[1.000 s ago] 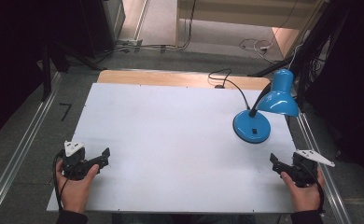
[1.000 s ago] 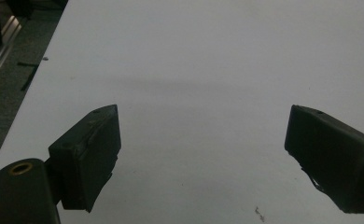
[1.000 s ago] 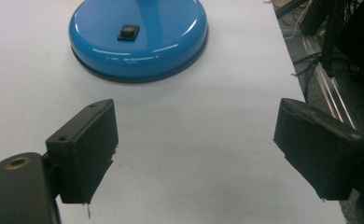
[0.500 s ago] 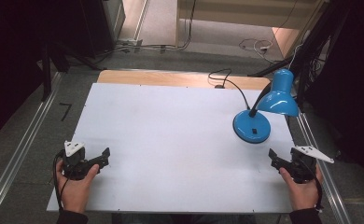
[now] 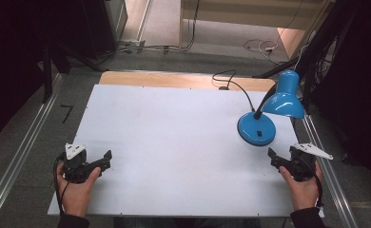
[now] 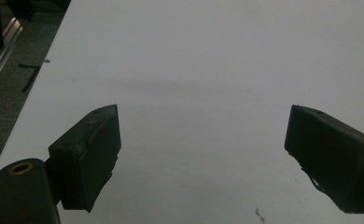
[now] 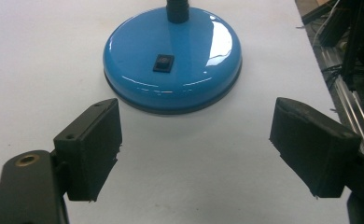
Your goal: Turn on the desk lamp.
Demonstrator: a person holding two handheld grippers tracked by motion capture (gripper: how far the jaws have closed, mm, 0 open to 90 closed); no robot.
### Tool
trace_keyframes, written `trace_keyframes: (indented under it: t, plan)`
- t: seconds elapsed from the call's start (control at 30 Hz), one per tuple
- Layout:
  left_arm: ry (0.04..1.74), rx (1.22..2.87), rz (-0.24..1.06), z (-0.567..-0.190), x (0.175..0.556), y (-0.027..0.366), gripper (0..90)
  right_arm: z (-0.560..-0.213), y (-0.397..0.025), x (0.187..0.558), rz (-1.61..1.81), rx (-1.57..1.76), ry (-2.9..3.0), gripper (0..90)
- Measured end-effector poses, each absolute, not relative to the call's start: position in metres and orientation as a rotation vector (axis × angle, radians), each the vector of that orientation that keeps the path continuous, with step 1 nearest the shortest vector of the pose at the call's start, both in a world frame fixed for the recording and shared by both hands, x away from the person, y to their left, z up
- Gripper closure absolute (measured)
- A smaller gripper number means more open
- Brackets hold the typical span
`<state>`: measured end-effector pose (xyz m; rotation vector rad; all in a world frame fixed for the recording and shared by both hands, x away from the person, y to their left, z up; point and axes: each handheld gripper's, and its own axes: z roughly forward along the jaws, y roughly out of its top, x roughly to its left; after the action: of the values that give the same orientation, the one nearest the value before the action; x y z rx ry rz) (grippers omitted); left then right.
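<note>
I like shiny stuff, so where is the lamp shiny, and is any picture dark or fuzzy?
Right gripper view: white glare streaks on the lamp base. High view: shine on the lamp shade, dark room edges. Left gripper view: dim, greyish table, close claw pads slightly soft.

Right gripper (image 7: 194,149) over white table (image 7: 40,56), jaws spread wide, nothing btwn them; blue lamp base (image 7: 172,63) just ahead, apart from both jaws, black switch (image 7: 163,62) on top; black neck (image 7: 177,10) rising at top edge; metal rail (image 7: 343,93) w/ cables, prob. table frame, at right.
</note>
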<state>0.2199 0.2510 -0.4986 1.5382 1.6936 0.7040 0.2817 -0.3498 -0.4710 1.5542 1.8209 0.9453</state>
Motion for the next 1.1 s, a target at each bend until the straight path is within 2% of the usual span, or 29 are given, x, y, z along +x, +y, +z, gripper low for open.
trace_keyframes:
  t: [1.1]
  plan:
    - [1.692, 1.544, 0.689, -0.5, 0.222, 0.25, 11.6, -0.472, -0.341, 0.306, 0.949, 1.546, 1.831, 20.2]
